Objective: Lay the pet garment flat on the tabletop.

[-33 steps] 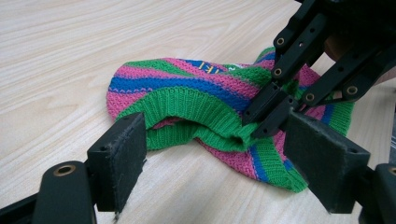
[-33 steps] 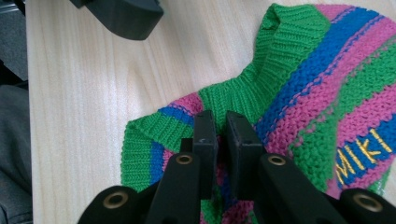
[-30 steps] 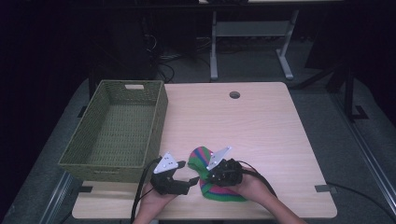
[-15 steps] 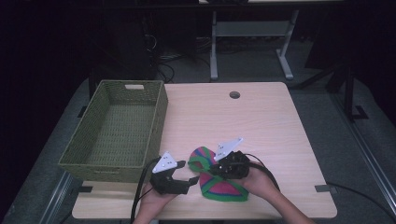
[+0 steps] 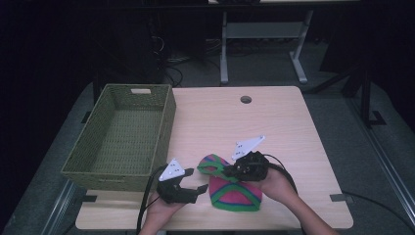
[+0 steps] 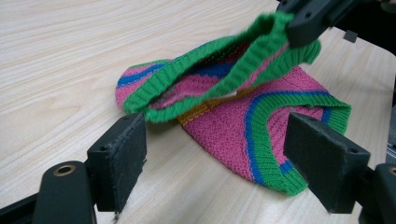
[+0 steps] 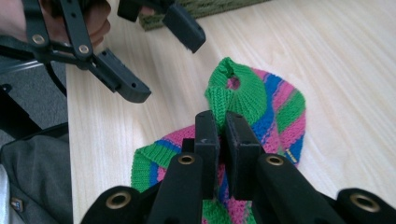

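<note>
Nearest the table's front edge, we note the left gripper (image 5: 192, 188) held low and level, its jaws spread wide and empty just left of the striped pink, green and blue knitted hat (image 5: 235, 193). Just beyond, the right gripper (image 5: 230, 172) angles leftward, jaws pinching the hat's green ribbed rim and holding it raised while the rest lies on the pale wooden table (image 5: 274, 127). The woven green basket (image 5: 122, 139) stands farther back at left.

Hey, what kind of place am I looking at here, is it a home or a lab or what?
Most likely a lab or recording workspace, not a home: a bare wooden table with a cable hole, dark surroundings with loose cables on the floor, and a metal desk frame behind.
</note>
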A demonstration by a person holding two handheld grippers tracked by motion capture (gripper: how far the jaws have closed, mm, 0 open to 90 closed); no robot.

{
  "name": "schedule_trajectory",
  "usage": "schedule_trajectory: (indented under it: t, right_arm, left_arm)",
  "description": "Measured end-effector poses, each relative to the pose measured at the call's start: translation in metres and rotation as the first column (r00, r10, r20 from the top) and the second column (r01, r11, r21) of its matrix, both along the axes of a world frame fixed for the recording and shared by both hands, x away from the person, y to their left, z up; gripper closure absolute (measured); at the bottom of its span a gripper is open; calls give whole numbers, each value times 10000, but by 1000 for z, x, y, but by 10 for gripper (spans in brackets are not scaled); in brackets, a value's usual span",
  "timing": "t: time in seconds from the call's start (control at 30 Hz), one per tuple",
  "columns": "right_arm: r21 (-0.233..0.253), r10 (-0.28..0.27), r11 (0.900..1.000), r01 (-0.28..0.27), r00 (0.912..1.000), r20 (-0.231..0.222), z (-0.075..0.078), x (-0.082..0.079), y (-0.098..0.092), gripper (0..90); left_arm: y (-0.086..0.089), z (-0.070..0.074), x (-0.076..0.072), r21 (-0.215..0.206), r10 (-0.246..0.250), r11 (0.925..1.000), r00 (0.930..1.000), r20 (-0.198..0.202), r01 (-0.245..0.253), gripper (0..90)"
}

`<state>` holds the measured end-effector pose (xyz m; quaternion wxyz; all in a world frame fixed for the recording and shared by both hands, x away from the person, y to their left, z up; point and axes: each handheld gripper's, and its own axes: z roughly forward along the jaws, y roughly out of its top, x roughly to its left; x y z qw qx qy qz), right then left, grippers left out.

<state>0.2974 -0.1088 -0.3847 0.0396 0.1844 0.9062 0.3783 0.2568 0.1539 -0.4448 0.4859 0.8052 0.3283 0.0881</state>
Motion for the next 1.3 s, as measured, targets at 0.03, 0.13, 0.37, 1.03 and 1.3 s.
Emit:
schedule_trajectory:
  t: [0.03,0.13,0.37,1.03,1.3]
  right_arm:
    - [45,5,10000,-5,10000,45,1,1,-1,839]
    - [215,-60,9998,58,10000,67,7,2,-6,839]
    - [556,-192,9983,184,9997,141,19,2,-15,838]
    - [1337,51,9910,-93,9995,311,51,3,-38,839]
    - [1352,281,9902,-343,9985,473,59,3,-40,839]
  left_arm:
    - [0,0,0,-20,13,10000,10000,-6,-13,211]
    - [0,0,1,-22,30,10000,10000,-37,-31,211]
    - [-1,0,1,22,75,10000,10000,59,-75,211]
    - [-9,-3,23,193,347,9992,9993,-139,-344,227]
    - [-9,5,33,79,74,9999,9995,322,-77,253]
